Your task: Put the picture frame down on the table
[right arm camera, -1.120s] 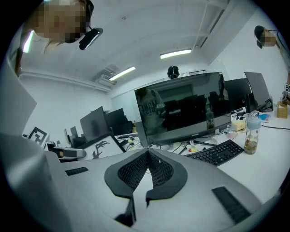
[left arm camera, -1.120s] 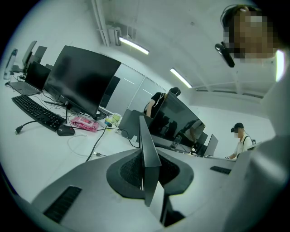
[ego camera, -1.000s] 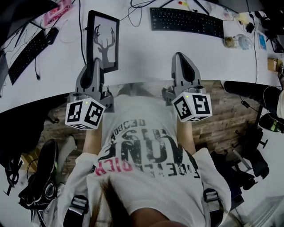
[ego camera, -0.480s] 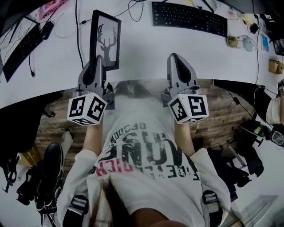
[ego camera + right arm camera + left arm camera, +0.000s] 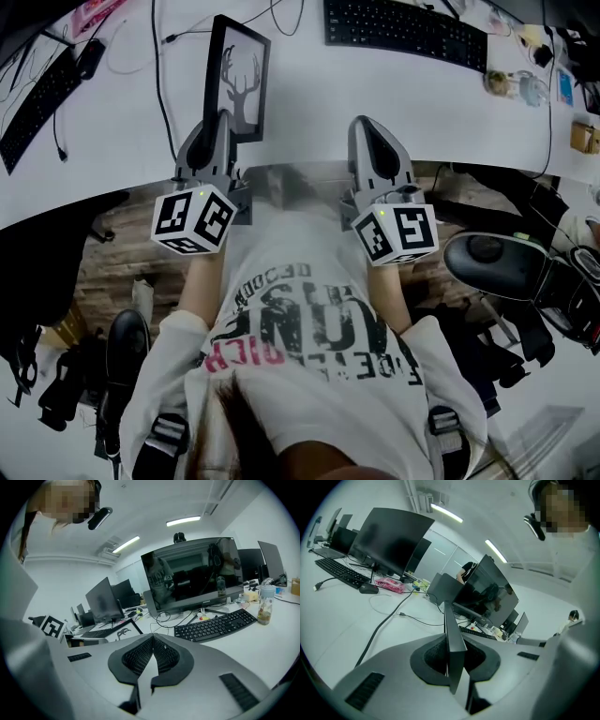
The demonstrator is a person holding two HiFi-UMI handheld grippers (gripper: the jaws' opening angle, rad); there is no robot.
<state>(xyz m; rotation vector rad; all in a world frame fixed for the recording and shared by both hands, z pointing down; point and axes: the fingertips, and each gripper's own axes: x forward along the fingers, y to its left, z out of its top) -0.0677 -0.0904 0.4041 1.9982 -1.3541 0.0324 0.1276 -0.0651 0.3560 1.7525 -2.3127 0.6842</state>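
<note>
One picture frame (image 5: 239, 80), gripped by left claw (image 5: 451, 641); right claw (image 5: 152, 639) closed, empty.

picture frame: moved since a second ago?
Yes. In the head view the picture frame, clamped in the left gripper, has drifted right: the gap to the black cable widened and the gap to the keyboard narrowed.

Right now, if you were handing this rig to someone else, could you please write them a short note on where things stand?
Left gripper: shut on the picture frame's near edge.
Right gripper: shut, empty.
Frame: held up on edge over the white table; whether it touches the table I cannot tell.
Done: frame is over the table.
Left: lay it down, release.
</note>
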